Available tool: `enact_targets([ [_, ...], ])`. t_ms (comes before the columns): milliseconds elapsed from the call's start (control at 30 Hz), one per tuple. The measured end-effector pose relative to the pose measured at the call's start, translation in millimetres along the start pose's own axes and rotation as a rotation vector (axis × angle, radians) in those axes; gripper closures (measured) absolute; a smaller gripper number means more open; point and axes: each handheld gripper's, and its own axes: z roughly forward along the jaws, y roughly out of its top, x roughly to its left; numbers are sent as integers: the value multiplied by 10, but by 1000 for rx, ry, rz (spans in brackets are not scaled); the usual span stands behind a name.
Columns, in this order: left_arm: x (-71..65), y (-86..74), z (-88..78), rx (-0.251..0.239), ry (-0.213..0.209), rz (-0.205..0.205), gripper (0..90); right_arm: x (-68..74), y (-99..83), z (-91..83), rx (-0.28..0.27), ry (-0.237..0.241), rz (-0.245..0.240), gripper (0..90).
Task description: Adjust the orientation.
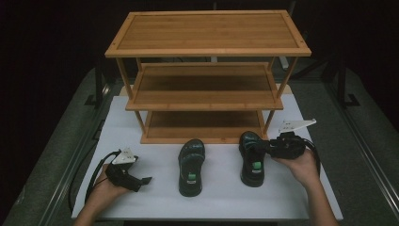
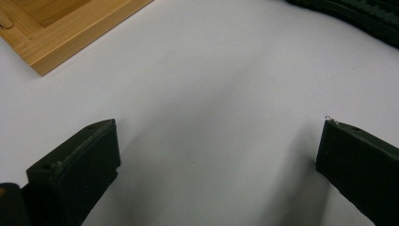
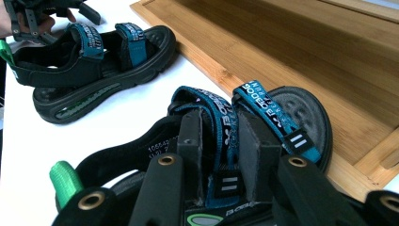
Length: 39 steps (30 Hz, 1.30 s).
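From the high view, two black sandals with blue straps lie on the white table top [image 1: 226, 197], long axes running from me toward the three-tier bamboo shoe rack [image 1: 207, 75], toes toward the rack. The left sandal [image 1: 191, 166] lies apart from the rack's base; the right sandal [image 1: 251, 157] has its toe nearly at the bottom shelf's front edge. My right gripper [image 1: 269, 147] reaches in from the side onto that sandal's strap area. My left gripper [image 1: 143, 181] rests low near the table's left front, well apart from both sandals.

In the left gripper view, my jaws stand wide apart over bare white table, the rack's corner [image 2: 70, 33] ahead.

In the right gripper view, my jaws clamp a blue middle strap [image 3: 221, 136] of the right sandal; the rack's bottom shelf lies just beyond its toe.
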Motion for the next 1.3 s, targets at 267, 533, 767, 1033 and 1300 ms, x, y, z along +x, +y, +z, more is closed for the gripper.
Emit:
enact_targets([
  [267, 1, 0, 0, 0, 0, 1, 0, 92, 67, -119, -61, 12, -10, 715],
  [533, 1, 0, 0, -1, 0, 1, 0, 307, 187, -22, -79, 24, -57, 715],
  [767, 1, 0, 1, -2, 0, 0, 0, 510, 299, 207, -52, 35, -76, 714],
  [1033, 2, 0, 0, 0, 0, 1, 0, 661, 346, 446, -32, 59, -89, 714],
  [1300, 2, 0, 0, 0, 0, 0, 0, 742, 329, 655, -5, 59, -100, 713],
])
